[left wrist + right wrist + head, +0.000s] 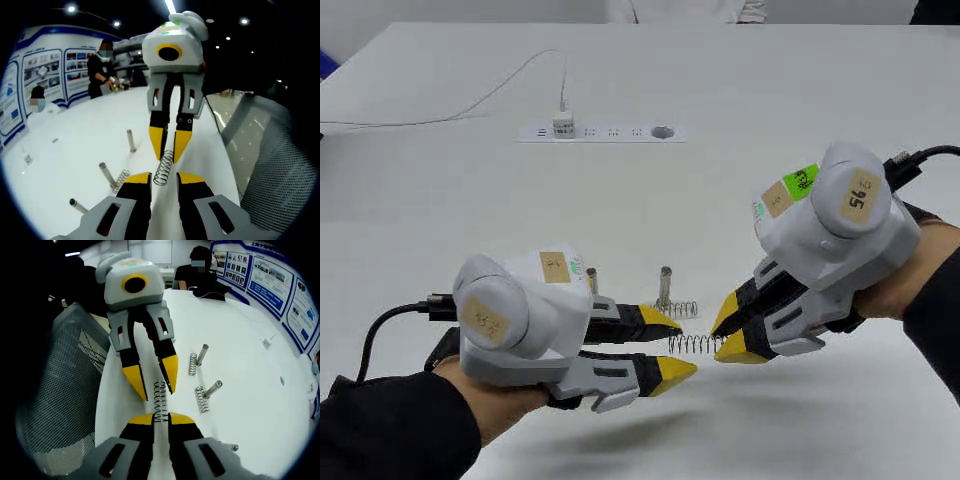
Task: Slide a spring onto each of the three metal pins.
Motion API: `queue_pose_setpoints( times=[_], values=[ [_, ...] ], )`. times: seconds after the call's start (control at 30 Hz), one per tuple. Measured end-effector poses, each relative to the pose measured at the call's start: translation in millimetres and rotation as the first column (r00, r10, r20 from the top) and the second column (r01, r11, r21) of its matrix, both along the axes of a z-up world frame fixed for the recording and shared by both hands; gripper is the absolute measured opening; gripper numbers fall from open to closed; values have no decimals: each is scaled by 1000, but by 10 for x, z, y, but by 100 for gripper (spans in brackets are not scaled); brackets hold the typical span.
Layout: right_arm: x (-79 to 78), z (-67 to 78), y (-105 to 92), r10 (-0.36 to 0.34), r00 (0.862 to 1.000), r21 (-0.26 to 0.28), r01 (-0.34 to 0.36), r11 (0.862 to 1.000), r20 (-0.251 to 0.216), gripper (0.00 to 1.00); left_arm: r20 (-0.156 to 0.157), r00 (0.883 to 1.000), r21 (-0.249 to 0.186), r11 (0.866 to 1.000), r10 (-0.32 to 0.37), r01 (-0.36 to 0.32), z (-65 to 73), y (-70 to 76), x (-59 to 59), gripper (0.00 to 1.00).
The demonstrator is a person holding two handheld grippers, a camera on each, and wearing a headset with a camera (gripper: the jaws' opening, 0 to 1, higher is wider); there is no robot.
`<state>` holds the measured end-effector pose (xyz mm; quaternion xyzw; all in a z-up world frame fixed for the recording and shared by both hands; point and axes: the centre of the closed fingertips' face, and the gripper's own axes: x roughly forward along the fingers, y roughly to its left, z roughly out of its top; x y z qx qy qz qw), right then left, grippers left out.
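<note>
My right gripper [728, 332] is shut on one end of a small steel spring [694, 344], held level above the white table [770, 150]. The spring's free end reaches between the jaws of my left gripper [670, 345], which stands open around it without touching. In the right gripper view the spring [160, 401] runs straight out from my own tips. Three bare metal pins [202, 354] [214, 388] [230, 446] stand on the table. Loose springs [193, 364] [201, 400] lie beside two of them. In the head view one pin [665, 284] stands clear, another [592, 280] half hidden behind the left gripper.
A white power strip [603, 132] with a plugged charger and cable lies at the table's far middle. A grey mesh chair [265, 160] stands beside the table edge. People [100, 67] stand at the far end of the table.
</note>
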<state>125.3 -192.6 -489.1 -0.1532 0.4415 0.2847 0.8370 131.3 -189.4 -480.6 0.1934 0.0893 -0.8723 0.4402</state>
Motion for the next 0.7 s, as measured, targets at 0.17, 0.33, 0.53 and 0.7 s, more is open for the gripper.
queue_pose_setpoints(
  times=[0.17, 0.33, 0.53, 0.7],
  values=[
    [-5, 31, 35, 9, 1000, 0, -9, 1000, 0, 11, 17, 1000, -1, 1000, -6, 6, -7, 4, 0, 14],
    [1, 73, 37, 5, 1000, 0, -5, 1000, 6, 11, 39, 999, -4, 1000, -8, 8, -16, 3, 15, 13],
    [21, 175, 50, 3, 1000, 15, -3, 1000, 26, 11, 63, 998, -6, 1000, -13, 14, -28, 6, 21, 12],
    [58, 282, 82, 1, 999, 31, -2, 1000, 54, 11, 72, 997, -4, 1000, -18, 18, -39, 7, 16, 12]
  ],
)
